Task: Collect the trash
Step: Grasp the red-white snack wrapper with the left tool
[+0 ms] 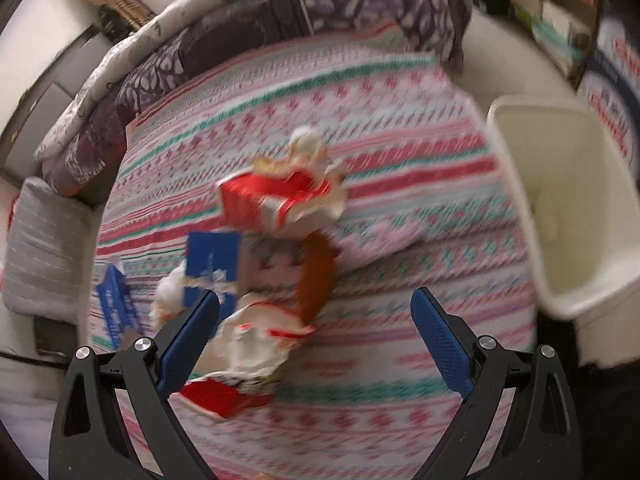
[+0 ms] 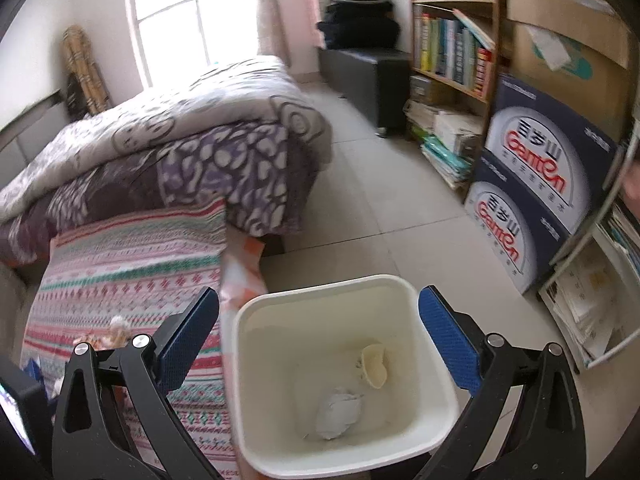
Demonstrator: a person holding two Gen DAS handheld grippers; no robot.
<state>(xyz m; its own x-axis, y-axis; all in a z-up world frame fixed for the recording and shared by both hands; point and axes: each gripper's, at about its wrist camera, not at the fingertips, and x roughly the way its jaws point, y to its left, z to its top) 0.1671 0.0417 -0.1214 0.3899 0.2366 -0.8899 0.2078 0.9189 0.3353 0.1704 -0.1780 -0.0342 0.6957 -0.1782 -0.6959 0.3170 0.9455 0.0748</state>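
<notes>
Both hand-held grippers released, trash waiting.
Your left hand-held gripper [image 1: 316,316] gapes over wrappers [image 1: 280,200] ahead; right hand-held gripper [image 2: 320,320] empty above bin [image 2: 404,288].

We see a heap of wrappers and small cartons [image 1: 264,248] lying on the bed [image 1: 400,208], near its middle. Behind the heap, a folded quilt [image 1: 248,32] is piled across the far end of the bed. The waste bin [image 2: 256,400] stands on the floor [image 2: 360,184] just beside the bed's right edge. In it lie a crumpled paper [image 2: 338,414] and, behind that, a small shell-like scrap [image 2: 375,366]. Right of the bin, two stacked boxes [image 2: 532,196] stand before the bookshelf [image 2: 452,40], which lines the right wall.
</notes>
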